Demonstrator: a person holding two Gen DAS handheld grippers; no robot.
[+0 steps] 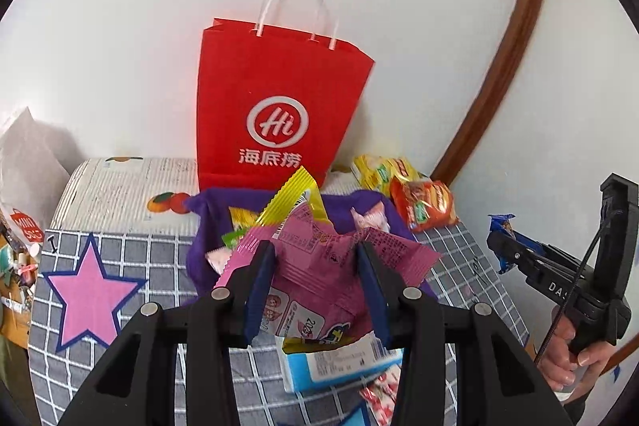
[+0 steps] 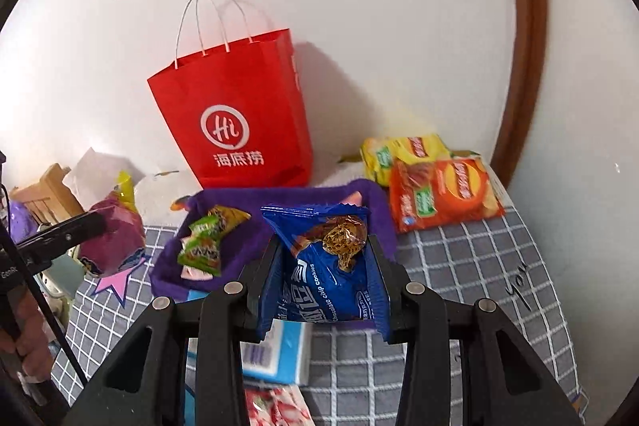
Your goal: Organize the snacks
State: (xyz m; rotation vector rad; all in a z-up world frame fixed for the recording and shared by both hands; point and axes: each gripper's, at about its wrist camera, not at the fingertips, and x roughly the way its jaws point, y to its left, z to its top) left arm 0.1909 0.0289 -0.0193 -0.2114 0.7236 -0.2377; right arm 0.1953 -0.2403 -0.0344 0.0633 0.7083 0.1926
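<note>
Snacks: a pink packet (image 1: 315, 262) clamped in the left gripper (image 1: 315, 266) and a blue cookie packet (image 2: 327, 266) clamped in the right gripper (image 2: 325, 266), both held above the purple tray (image 2: 255, 198).

Each packet is pinched only by its crinkly film, so either could slip or twist out, and dropped loosely could land on the grey checked cloth (image 2: 459, 266) instead of the tray. The red paper bag (image 1: 275, 98) hides its inside; the tray's contents are partly covered, and the light blue box (image 1: 339, 366) below is mostly hidden.
</note>
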